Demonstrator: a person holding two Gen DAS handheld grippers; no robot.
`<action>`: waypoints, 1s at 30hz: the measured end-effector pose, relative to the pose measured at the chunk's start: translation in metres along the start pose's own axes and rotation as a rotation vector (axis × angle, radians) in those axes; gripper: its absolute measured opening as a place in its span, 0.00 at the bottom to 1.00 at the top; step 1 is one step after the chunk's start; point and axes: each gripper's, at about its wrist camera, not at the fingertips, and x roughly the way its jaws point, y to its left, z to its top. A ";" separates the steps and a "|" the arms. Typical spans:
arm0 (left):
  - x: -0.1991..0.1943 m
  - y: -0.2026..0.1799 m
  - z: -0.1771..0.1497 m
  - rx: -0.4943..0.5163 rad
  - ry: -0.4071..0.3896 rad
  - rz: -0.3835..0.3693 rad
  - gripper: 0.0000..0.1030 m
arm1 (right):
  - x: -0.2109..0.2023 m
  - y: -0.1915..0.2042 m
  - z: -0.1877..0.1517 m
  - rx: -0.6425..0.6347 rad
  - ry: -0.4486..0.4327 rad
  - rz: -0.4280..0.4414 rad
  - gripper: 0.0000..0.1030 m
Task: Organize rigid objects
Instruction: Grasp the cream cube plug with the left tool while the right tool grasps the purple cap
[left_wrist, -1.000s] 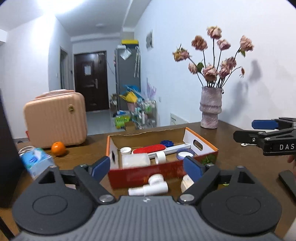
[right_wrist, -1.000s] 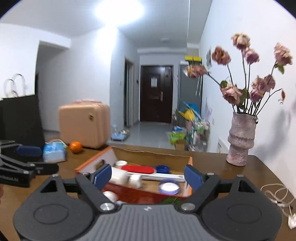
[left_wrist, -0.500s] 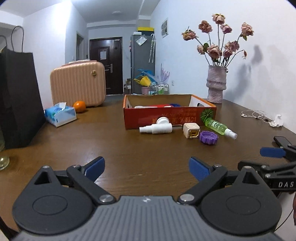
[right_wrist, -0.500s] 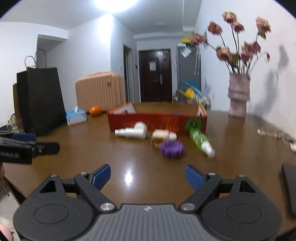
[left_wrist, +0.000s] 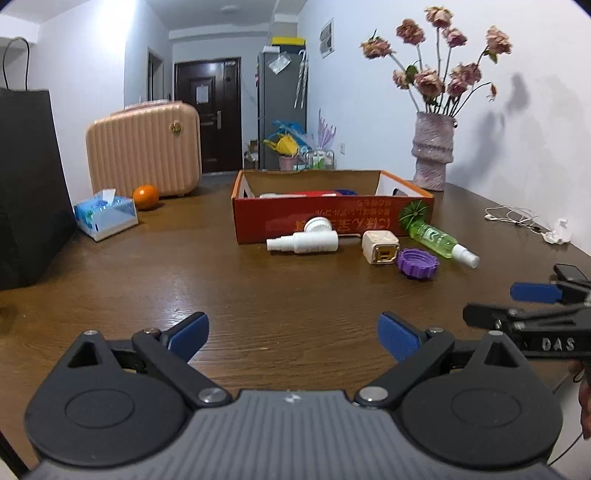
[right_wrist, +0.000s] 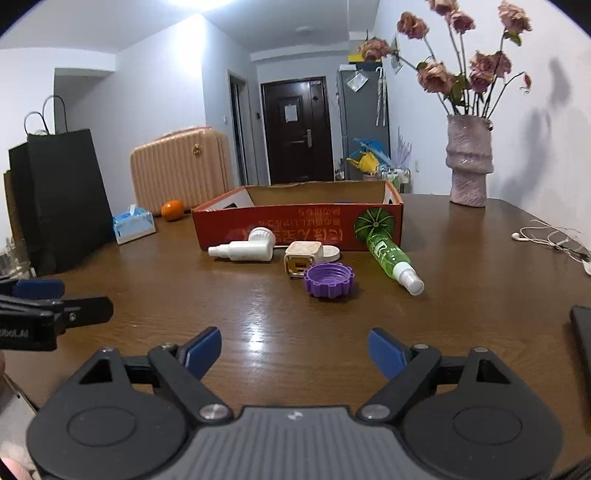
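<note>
Wooden table (left_wrist: 110, 280) fills the left wrist view, and our left gripper (left_wrist: 293, 332) hangs low above its near edge with the jaws spread wide and nothing between the blue pads. Well ahead of it sits the red cardboard box (left_wrist: 328, 221), open at the top, with a few white, red and blue items already lying inside. We judge it to be the collecting place, which would explain why the loose pieces lie bunched against its near wall. Touching or just beside that wall are a white spray bottle (left_wrist: 303, 242) on its side, a cream cube-shaped charger (left_wrist: 380, 246), a purple cap (left_wrist: 417, 263) and a green spray bottle (left_wrist: 439, 242) with its nozzle pointing toward us. All four lie far forward of our open claw and slightly to its right. Our right gripper (left_wrist: 535, 306) shows at the right edge, seen side on.

From the right wrist view, our right gripper (right_wrist: 295, 350) is likewise released and holds nothing. The purple cap (right_wrist: 328, 280) lies nearly straight ahead, nearest of the loose things, with the charger (right_wrist: 301, 260) touching it behind. The green bottle (right_wrist: 393, 258) angles off to the right, and the white bottle (right_wrist: 243, 250) lies left. We would probably take the cap first. Our left gripper (right_wrist: 59, 314) juts in at the left edge.
</note>
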 end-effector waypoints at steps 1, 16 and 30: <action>0.006 0.000 0.002 -0.002 0.009 0.004 0.97 | 0.006 -0.001 0.003 -0.004 0.007 0.004 0.83; 0.097 -0.027 0.051 0.010 0.052 -0.005 0.97 | 0.139 -0.031 0.056 -0.014 0.131 -0.043 0.53; 0.198 -0.099 0.084 0.063 0.159 -0.180 0.77 | 0.135 -0.078 0.055 0.031 0.160 -0.037 0.51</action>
